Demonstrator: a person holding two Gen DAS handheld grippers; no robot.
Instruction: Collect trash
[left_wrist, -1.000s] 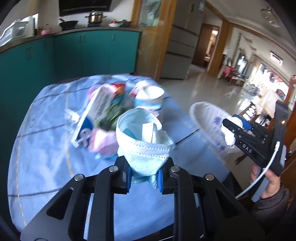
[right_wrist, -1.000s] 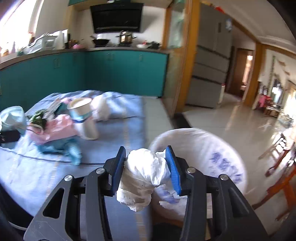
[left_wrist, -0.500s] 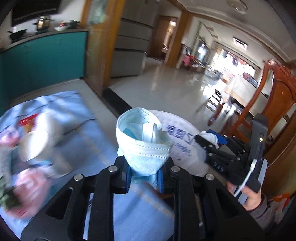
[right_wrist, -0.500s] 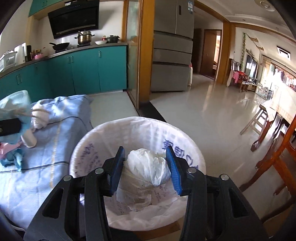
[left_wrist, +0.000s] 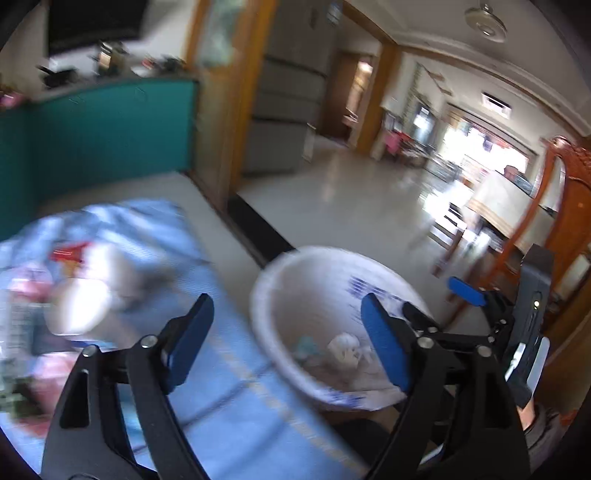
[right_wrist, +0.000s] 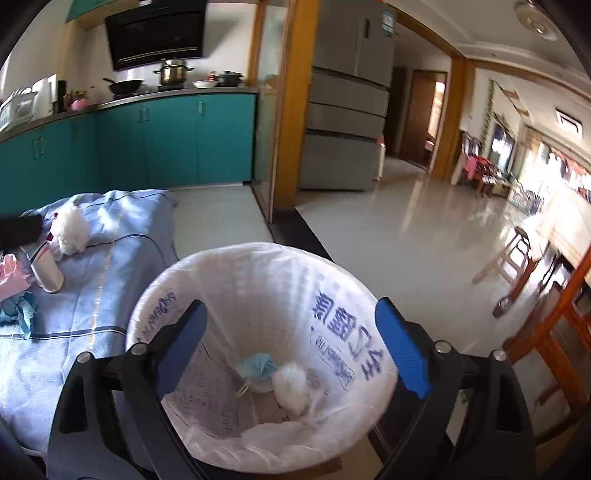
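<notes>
The bench (right_wrist: 92, 302) under the blue cloth carries more trash. Beside it the lined bin (right_wrist: 266, 258) holds the blue mask (right_wrist: 258, 365) and white wad (right_wrist: 291, 384). Both claws, left (left_wrist: 288, 332) and right (right_wrist: 291, 339), have just been opening, empty. Next, I think: return for the cup (right_wrist: 46, 273).

there were two grippers, the left gripper (left_wrist: 284, 332) and the right gripper (right_wrist: 291, 339). one lined bin (right_wrist: 266, 273) held two bits of trash: one blue mask (right_wrist: 258, 365) and one white wad (right_wrist: 291, 386). one paper cup (right_wrist: 46, 271) stood on the one blue cloth (right_wrist: 92, 302).
</notes>
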